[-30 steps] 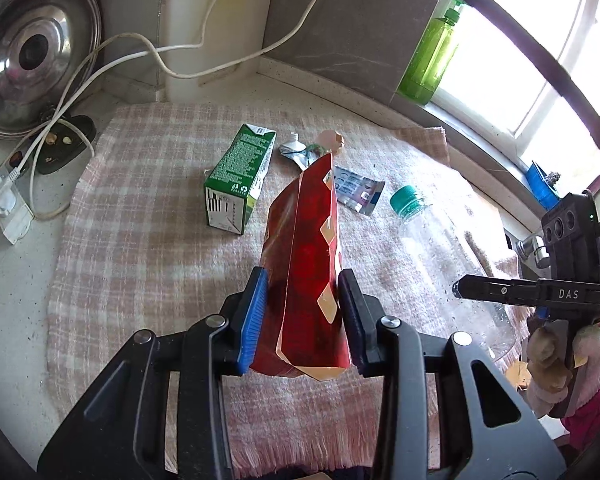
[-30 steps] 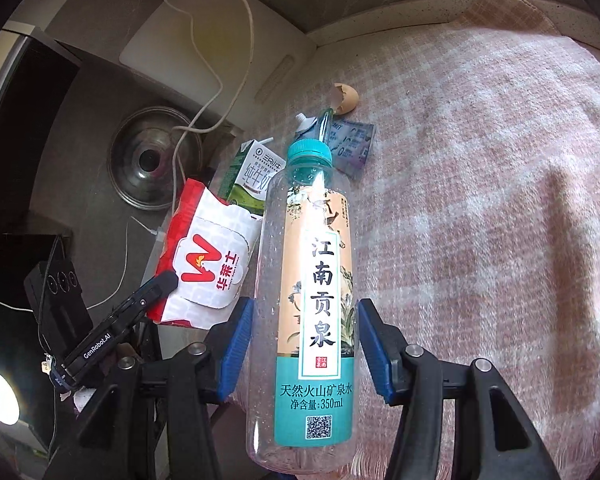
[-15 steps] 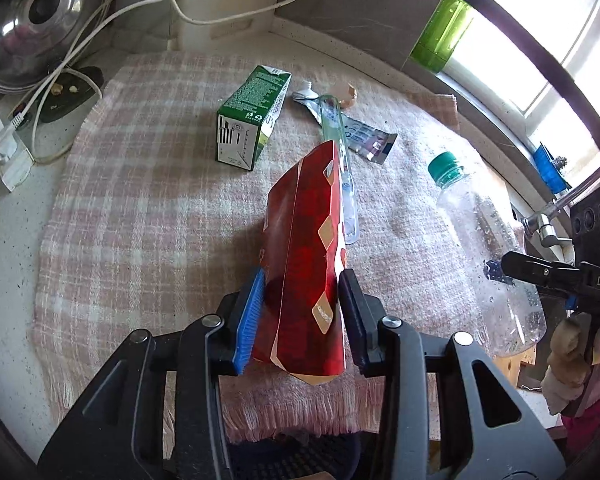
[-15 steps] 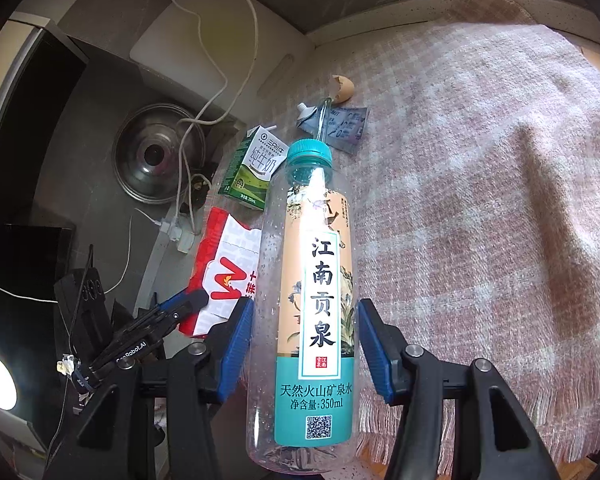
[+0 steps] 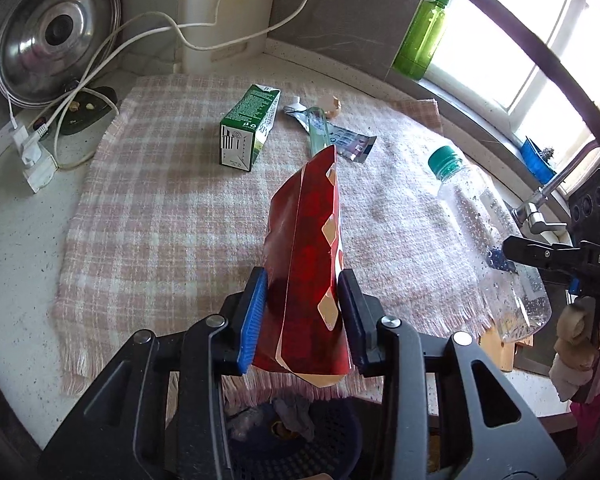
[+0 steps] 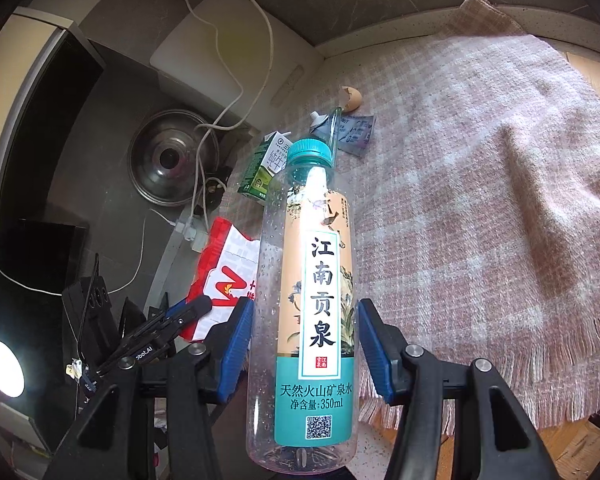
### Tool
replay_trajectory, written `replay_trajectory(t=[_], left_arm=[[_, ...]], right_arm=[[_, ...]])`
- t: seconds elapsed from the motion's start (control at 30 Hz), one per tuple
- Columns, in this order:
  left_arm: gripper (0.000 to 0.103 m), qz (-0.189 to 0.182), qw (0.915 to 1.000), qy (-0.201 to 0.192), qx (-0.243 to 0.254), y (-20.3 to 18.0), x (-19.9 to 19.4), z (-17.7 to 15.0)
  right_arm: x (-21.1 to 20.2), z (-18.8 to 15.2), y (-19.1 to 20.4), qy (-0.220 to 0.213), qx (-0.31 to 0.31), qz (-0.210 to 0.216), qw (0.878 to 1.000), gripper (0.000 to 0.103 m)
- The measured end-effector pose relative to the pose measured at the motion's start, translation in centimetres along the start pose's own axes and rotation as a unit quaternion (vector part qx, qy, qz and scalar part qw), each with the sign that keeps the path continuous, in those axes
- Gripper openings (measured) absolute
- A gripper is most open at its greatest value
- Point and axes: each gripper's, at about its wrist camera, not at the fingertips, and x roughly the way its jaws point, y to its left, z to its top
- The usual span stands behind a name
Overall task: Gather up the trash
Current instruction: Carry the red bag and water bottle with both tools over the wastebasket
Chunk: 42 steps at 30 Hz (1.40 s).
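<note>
your left gripper point(image 5: 302, 312) pinches a flattened red paper bag point(image 5: 306, 264), long axis pointing away over the plaid cloth point(image 5: 160, 216). your right gripper point(image 6: 305, 350) clamps a clear, droplet-beaded plastic bottle point(image 6: 312, 292), teal cap pointing forward.

- The dark mesh bin point(image 5: 332, 432) below the left gripper point(image 5: 302, 316) is mostly hidden by its arms.
- The water bottle point(image 6: 312, 300) hides part of the milk carton point(image 6: 266, 168).
</note>
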Motion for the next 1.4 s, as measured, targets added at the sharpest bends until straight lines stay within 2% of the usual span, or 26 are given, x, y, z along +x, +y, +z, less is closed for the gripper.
replay_trajectory(t=[0.33,0.8,1.1,1.4], left_arm=[[0.036,0.003,0.9999,-0.017,-0.001,-0.2,-4.5,-4.0],[0.036,0.008,0.9999,-0.002,-0.012,0.1,-7.5,-10.6],[0.036,0.016,0.9992,0.032,-0.016,0.1,-7.0,-14.8],[0.036,0.018,0.9968,0.068,-0.037,0.8,-5.1,-18.1]], right_arm=[[-0.4,-4.1,2.4,0.013,-0.017,0.008,1.0,0.054],[0.6,-9.1,4.6,0.063,-0.022,0.031,0.997,0.054],[2.9,-12.5,5.7,0.117,-0.039,0.022,0.992,0.054],[5.2,-15.5,5.6,0.155,-0.06,-0.024,0.986,0.054]])
